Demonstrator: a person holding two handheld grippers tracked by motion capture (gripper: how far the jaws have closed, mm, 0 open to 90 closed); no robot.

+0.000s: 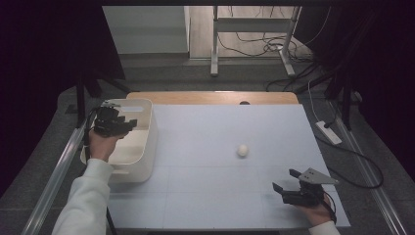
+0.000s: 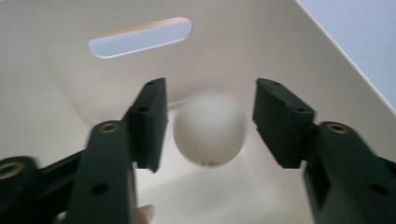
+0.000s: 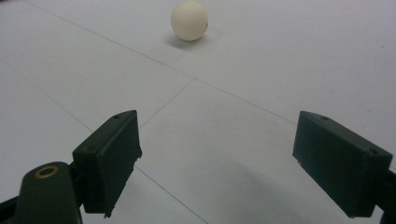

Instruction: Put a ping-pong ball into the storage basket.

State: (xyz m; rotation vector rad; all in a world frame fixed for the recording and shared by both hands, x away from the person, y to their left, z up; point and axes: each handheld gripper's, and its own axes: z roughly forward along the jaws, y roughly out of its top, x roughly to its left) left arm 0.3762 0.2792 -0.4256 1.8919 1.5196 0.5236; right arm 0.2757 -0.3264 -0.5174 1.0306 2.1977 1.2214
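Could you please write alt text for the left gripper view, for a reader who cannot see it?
A white ball, slightly blurred, sits between the open black jaws of the left gripper without touching either, inside a white bin. A slot handle is cut in the bin's far wall.

A: How was the left gripper (image 1: pixel 128 122) held?
B: Raised at far left, jaws parted, sleeve (image 1: pixel 83 200) extended forward.
A: And the right gripper (image 1: pixel 286 180)?
B: Held low at near right, jaws spread wide.
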